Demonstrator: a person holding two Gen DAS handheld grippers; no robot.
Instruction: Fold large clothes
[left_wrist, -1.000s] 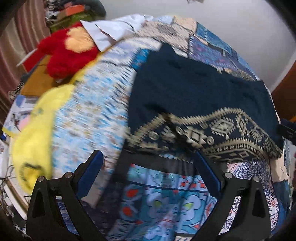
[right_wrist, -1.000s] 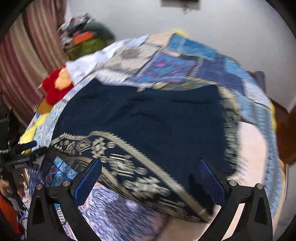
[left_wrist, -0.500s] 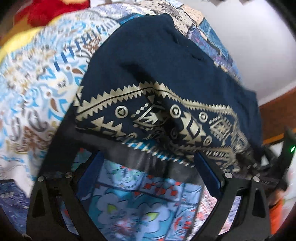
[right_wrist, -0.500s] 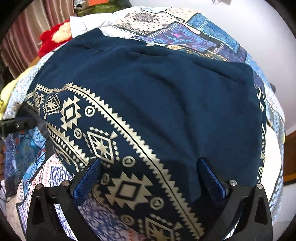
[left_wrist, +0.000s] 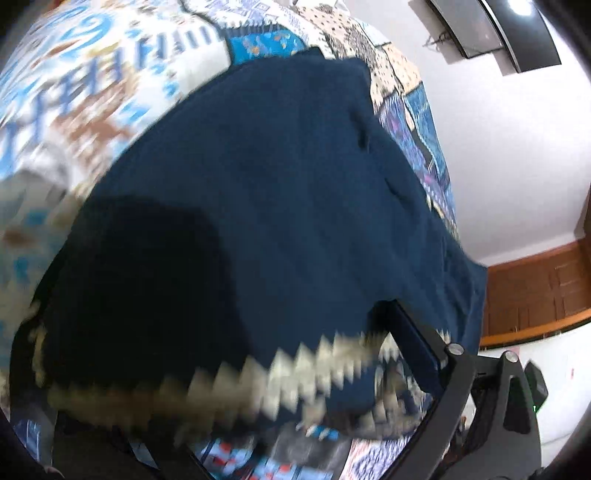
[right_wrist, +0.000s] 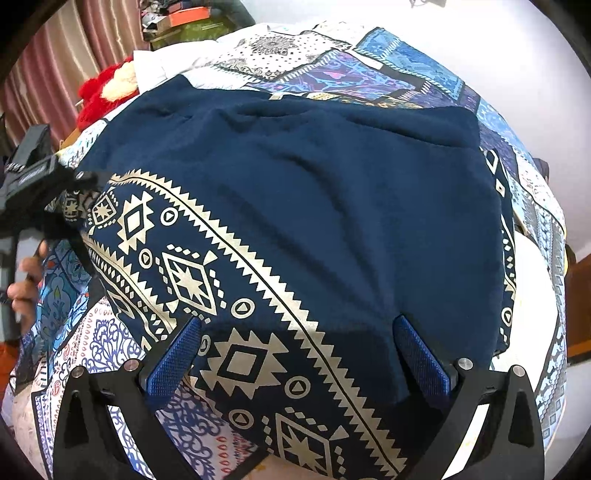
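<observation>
A navy garment (right_wrist: 314, 206) with a gold geometric border (right_wrist: 192, 280) lies spread on a patchwork bedspread (right_wrist: 332, 66). My right gripper (right_wrist: 295, 360) hangs just over the border at the near edge, jaws wide apart, nothing pinched. My left gripper (right_wrist: 70, 192) is at the garment's left corner, with a hand (right_wrist: 26, 280) on its handle. The left wrist view is blurred: the garment (left_wrist: 277, 184) fills it and its zigzag hem (left_wrist: 288, 373) runs between the jaws of the left gripper (left_wrist: 221, 350). These jaws are closing. Only one finger (left_wrist: 417, 350) shows there.
A red plush toy (right_wrist: 107, 88) lies at the bed's far left, with a striped curtain (right_wrist: 66, 55) and piled clutter (right_wrist: 184, 22) behind it. A white wall, a wall screen (left_wrist: 491, 29) and wooden panelling (left_wrist: 535, 295) bound the right side.
The left gripper has dropped, rolled and pushed in onto the garment's corner, so the hem now lies between its jaws. The right gripper has sunk closer to the patterned border.
</observation>
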